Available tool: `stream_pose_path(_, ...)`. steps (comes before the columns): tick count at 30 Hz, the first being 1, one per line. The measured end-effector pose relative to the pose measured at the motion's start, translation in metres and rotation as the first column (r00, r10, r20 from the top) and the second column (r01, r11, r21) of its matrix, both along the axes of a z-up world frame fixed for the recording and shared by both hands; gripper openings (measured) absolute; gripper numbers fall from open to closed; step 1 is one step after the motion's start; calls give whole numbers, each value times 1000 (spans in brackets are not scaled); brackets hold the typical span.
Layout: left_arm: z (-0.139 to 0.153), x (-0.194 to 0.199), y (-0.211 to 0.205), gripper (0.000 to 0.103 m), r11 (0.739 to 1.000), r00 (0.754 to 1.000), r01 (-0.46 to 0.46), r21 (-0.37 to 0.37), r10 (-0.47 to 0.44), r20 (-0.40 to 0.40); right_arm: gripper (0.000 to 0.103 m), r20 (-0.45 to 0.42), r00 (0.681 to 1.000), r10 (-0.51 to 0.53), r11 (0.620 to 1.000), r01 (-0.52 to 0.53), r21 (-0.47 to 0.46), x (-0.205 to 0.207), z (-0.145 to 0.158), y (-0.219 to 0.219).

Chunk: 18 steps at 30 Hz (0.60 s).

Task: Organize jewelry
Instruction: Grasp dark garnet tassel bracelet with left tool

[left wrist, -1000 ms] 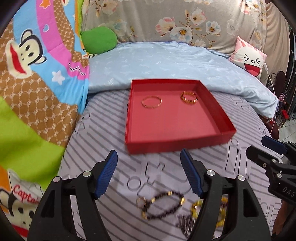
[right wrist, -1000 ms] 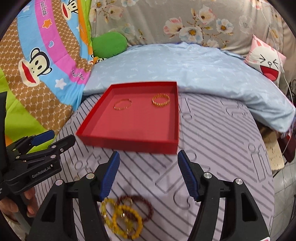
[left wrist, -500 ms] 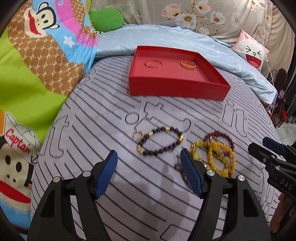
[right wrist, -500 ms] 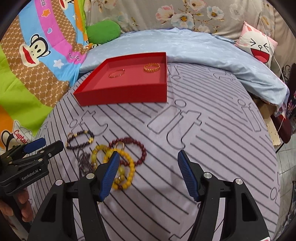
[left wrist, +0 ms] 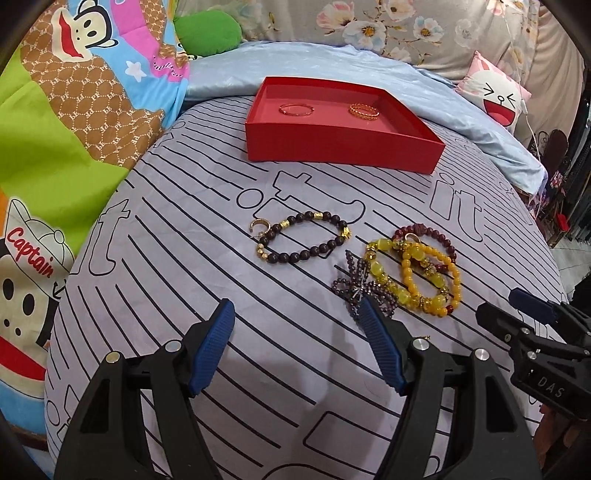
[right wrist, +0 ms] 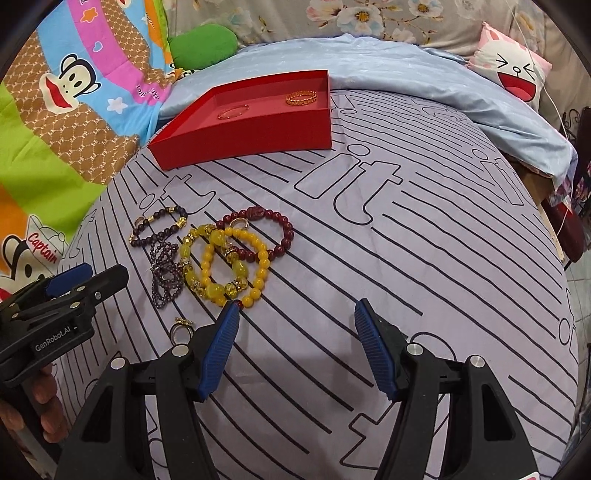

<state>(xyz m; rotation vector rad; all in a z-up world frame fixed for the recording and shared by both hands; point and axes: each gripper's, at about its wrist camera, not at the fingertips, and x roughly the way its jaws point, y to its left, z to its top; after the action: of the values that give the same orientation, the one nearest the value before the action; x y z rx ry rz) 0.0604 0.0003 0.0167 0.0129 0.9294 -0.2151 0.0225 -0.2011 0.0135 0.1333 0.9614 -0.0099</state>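
Observation:
A red tray (left wrist: 343, 146) (right wrist: 243, 142) sits far on the striped grey bedsheet and holds a thin gold bangle (left wrist: 296, 109) (right wrist: 232, 111) and a gold chain bracelet (left wrist: 364, 111) (right wrist: 301, 98). Nearer lie a dark bead bracelet (left wrist: 304, 242) (right wrist: 159, 225), a purple bead strand (left wrist: 356, 288) (right wrist: 164, 273), yellow bead bracelets (left wrist: 417, 280) (right wrist: 225, 266), a dark red bead bracelet (left wrist: 439, 240) (right wrist: 269, 230) and a small gold ring (right wrist: 181, 328). My left gripper (left wrist: 297, 317) is open and empty, short of the beads. My right gripper (right wrist: 295, 314) is open and empty, right of the pile.
Cartoon blankets (left wrist: 55, 147) cover the left side. A light blue quilt (left wrist: 369, 70), a green cushion (left wrist: 207, 35) and a pink cartoon pillow (left wrist: 495, 96) lie behind the tray. The bed edge drops off at the right (right wrist: 554, 229).
Both grippers have pulled back from the tray toward me. The loose bracelets, earlier under the fingers, now lie in front of them. Both stay open.

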Motion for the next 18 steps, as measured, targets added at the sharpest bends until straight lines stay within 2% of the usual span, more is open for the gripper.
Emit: stream_pose_path(18, -4, 6, -10, 67, 1000, 1000, -5, 0, 5, -9, 63, -7, 1000, 7, 1000, -7, 4, 4, -5, 5)
